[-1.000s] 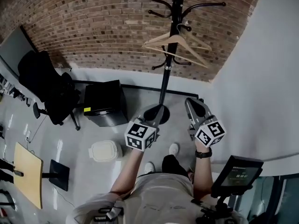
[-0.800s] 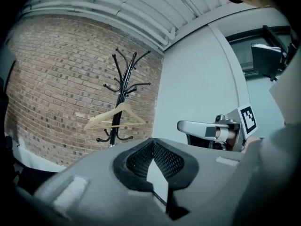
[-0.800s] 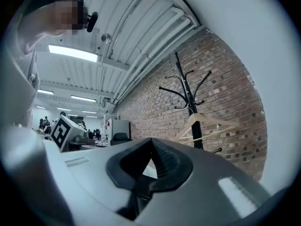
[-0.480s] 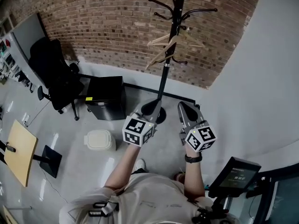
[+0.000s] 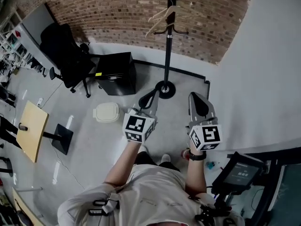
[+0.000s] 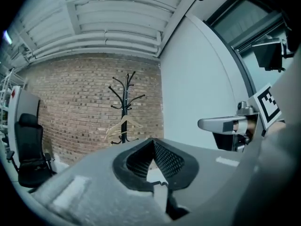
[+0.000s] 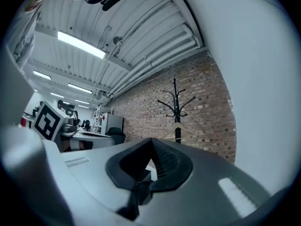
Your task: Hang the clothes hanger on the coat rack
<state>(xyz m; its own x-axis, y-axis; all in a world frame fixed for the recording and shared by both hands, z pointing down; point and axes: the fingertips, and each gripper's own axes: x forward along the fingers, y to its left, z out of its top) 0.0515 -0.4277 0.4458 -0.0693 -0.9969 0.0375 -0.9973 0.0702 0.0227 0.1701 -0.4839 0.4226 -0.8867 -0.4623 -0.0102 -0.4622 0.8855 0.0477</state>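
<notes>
Pulls back from the tall black metal coat rack (image 5: 168, 41), now smaller and farther toward 12 o'clock in the head view than a second ago, with more grey floor (image 5: 117, 145) in between. Leaves the pale wooden clothes hanger (image 5: 160, 19) hooked on one of the rack's arms, well apart from both tools. Carries the left hand-held gripper (image 5: 153, 96) at 7 o'clock of the rack's base and the right hand-held gripper (image 5: 195, 100) at 5 o'clock, each with jaws pressed together on nothing. Reads as hanging done, with only the retreat under way.
</notes>
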